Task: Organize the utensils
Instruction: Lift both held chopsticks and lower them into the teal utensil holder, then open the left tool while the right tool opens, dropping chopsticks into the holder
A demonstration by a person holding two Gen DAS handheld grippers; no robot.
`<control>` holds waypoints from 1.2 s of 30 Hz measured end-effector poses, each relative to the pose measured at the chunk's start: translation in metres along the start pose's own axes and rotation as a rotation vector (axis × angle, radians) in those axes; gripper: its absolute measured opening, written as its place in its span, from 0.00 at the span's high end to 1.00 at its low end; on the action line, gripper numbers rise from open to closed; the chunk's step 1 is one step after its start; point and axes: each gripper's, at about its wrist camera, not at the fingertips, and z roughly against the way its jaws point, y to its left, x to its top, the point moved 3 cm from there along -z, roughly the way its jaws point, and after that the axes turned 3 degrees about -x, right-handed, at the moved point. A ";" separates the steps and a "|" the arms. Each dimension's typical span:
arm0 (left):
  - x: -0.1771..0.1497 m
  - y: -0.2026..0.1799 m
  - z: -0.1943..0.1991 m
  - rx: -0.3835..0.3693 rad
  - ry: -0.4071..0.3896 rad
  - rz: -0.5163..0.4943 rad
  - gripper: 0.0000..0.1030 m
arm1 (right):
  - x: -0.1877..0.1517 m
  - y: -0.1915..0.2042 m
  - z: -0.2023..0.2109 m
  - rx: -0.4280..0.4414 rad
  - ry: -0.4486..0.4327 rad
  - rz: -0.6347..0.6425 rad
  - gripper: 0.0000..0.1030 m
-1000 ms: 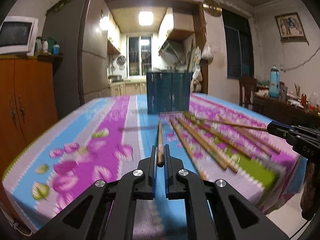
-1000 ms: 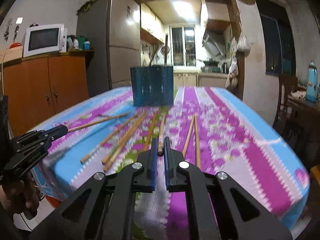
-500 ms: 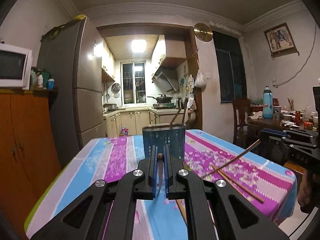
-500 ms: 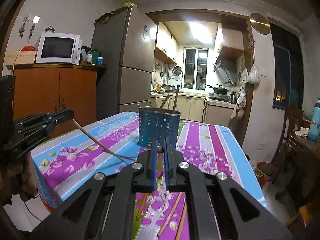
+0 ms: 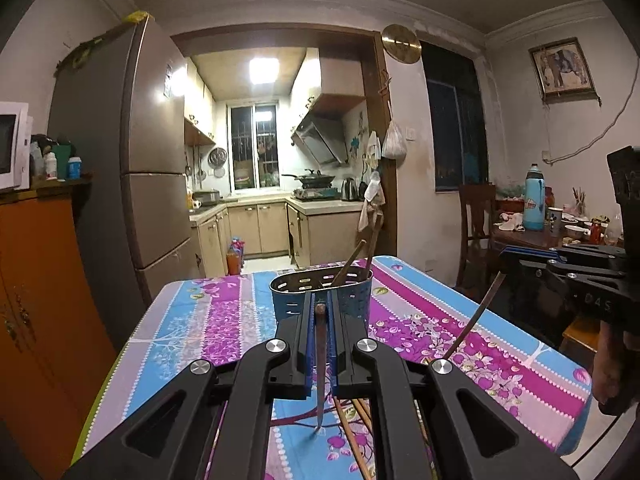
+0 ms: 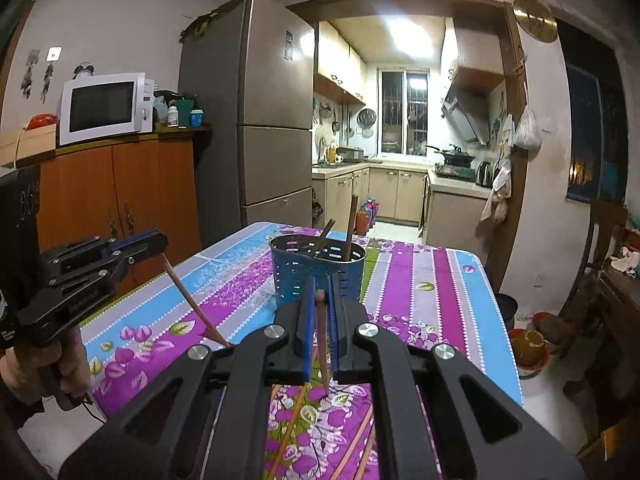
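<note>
Above the floral table (image 5: 224, 320), each claw, left (image 5: 320, 312) and right (image 6: 320, 296), is clenched on one chopstick before the blue holder (image 6: 316, 272).

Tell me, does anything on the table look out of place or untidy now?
Yes. Several loose chopsticks lie scattered on the tablecloth instead of standing in the blue holder, which has only two inside. The left tool and the right tool each hold one chopstick hanging steeply downward. Nothing looks spilled or broken.

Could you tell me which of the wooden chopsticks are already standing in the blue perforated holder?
The two dark wooden chopsticks leaning upright inside the blue perforated metal holder. The others lie flat on the floral tablecloth or hang clamped in the left gripper and right gripper.
</note>
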 end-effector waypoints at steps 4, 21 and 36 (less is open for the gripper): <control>0.010 0.008 -0.009 0.000 0.014 0.007 0.93 | 0.009 -0.003 -0.005 0.012 0.010 -0.006 0.95; 0.112 0.040 -0.021 0.027 -0.063 0.039 0.93 | 0.130 -0.029 -0.006 0.015 -0.053 -0.003 0.95; 0.211 0.041 -0.070 0.029 -0.080 0.028 0.93 | 0.244 -0.056 -0.042 -0.029 -0.095 -0.019 0.95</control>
